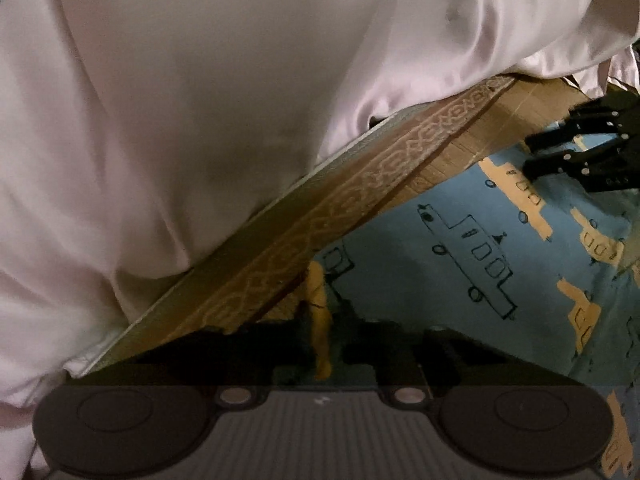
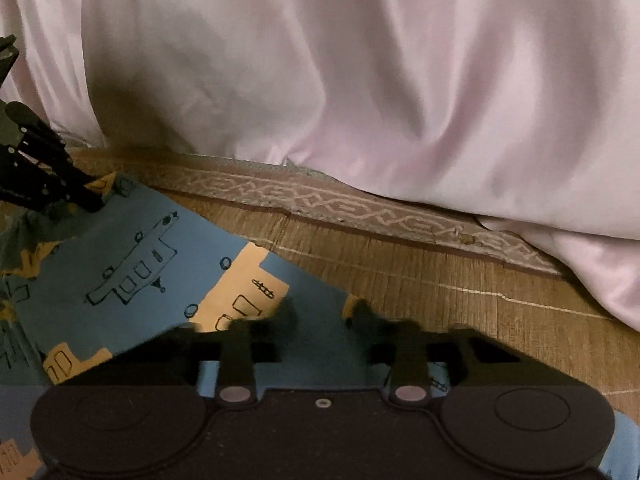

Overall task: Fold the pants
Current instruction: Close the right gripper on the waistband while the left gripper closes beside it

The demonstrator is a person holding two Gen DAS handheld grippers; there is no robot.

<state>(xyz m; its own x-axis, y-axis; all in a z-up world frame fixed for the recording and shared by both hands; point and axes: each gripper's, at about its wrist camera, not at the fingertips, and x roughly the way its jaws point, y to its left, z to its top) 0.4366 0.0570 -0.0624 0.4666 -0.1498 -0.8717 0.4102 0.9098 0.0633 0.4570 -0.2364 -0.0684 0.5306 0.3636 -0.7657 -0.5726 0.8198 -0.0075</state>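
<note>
The pants point(image 2: 132, 264), blue with orange blocks and little drawn vehicles, lie spread on the wooden floor point(image 2: 460, 292), just beside a patterned rug border point(image 2: 360, 208) where pale pink satin bedding point(image 2: 360, 80) spills down over it. Both tools are low and close to the cloth, which looks like the setup for picking up one edge and carrying it over.

The right claw point(image 2: 320, 316) sits right at the fabric's edge where blue cloth meets bare floor. Its two dark fingers point(image 2: 288, 312) stand apart with cloth showing between them, so it seems to be straddling the hem and has not closed on it; whether the tips actually touch the fabric is hard to say.

The left claw point(image 2: 92, 204) shows in the right camera at the far left, its tips down on an upper corner of the pants. In its own view its fingers are dark and blurred against the cloth, with a strip of orange print in the gap, and I cannot tell whether it is pinching or open.

Having one tool at each end of the same edge makes sense: lifted together, the satin-free side should fold flat without twisting
</note>
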